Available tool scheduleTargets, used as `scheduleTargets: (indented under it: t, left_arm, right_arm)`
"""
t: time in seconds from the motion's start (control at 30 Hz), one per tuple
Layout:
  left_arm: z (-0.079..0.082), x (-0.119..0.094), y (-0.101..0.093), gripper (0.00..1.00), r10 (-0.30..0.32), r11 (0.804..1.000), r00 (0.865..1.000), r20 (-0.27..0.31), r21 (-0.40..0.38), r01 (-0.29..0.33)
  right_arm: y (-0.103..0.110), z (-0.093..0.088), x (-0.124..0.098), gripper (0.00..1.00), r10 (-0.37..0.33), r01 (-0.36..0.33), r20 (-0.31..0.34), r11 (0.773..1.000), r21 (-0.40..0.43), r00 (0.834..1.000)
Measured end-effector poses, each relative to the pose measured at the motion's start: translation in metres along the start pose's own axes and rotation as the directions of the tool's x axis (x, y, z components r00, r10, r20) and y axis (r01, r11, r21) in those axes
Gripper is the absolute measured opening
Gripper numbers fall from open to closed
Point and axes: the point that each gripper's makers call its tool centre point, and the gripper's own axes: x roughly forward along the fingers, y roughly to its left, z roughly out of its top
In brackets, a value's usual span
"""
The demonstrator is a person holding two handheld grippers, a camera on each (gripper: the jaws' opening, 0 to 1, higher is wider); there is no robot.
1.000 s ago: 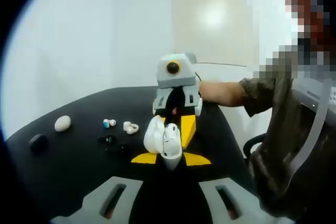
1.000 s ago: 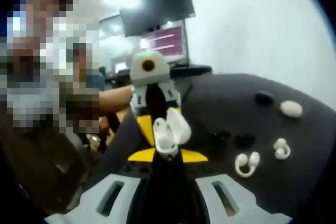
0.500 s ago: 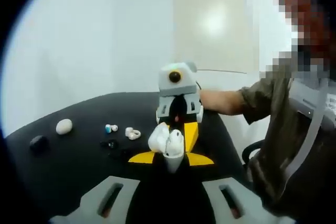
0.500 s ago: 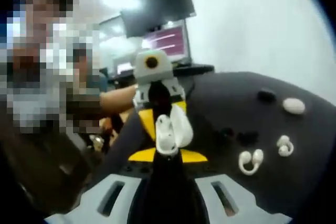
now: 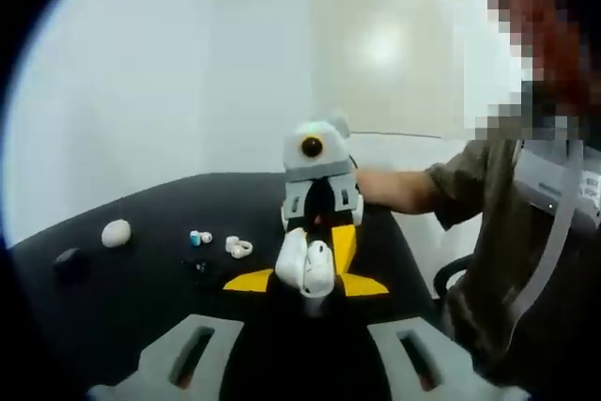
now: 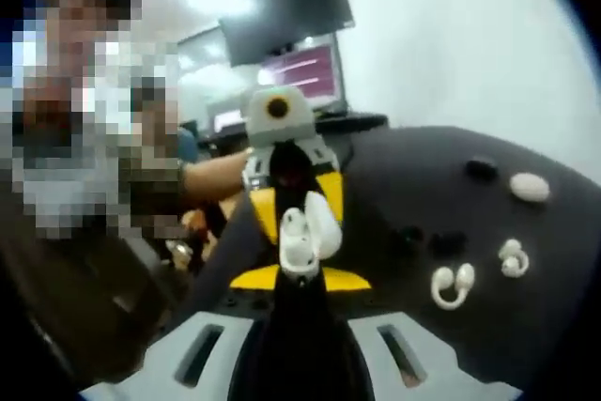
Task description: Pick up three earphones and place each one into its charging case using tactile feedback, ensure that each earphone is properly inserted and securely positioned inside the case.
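A white charging case [image 5: 305, 268] with its lid up hangs above the black table [image 5: 122, 298], pinched between the two grippers, which face each other. In the left gripper view my left gripper [image 5: 308, 296] is shut on its near end, and the right gripper's grey body [image 5: 317, 161] with a yellow finger stands just behind it. In the right gripper view the same case [image 6: 302, 237] sits at the tip of my right gripper [image 6: 300, 277], shut on it. White clip earphones [image 6: 451, 285] [image 6: 512, 258], a blue-and-white earbud [image 5: 197, 238] and black earbuds [image 5: 199, 267] lie on the table.
A white oval case [image 5: 115, 233] and a black case [image 5: 68, 260] lie near the table's far edge. The person's arm [image 5: 404, 190] and body stand close at the table's side. Monitors [image 6: 300, 72] are behind the table.
The case's lid has swung closer to its body, and the case with both grippers sits a little further from each camera. The things on the table have not moved.
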Motion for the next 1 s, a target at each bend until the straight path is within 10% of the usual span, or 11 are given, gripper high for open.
scheduleTargets:
  t: [0.2,0.33,0.67,1.0]
  left_arm:
    - [0.002,0.000,0.001,0.21,0.024,0.996,1.000,0.011,0.089,-0.025]
    - [0.005,-0.001,-0.006,0.15,0.074,0.952,0.997,0.030,0.295,-0.080]
    - [0.004,0.000,0.000,0.16,0.068,0.972,0.997,0.034,0.221,-0.073]
    - [-0.010,0.006,0.012,0.28,0.097,0.978,0.995,-0.038,0.186,-0.089]
  right_arm:
    - [0.000,-0.001,0.000,0.16,0.005,-0.006,0.006,1.000,0.029,1.000]
    - [-0.002,-0.002,-0.001,0.16,0.014,-0.014,0.005,0.996,0.090,1.000]
    - [-0.001,-0.001,0.002,0.17,0.009,-0.010,0.012,0.997,0.073,1.000]
    - [-0.008,-0.001,0.005,0.31,-0.069,0.070,0.014,0.987,-0.145,0.998]
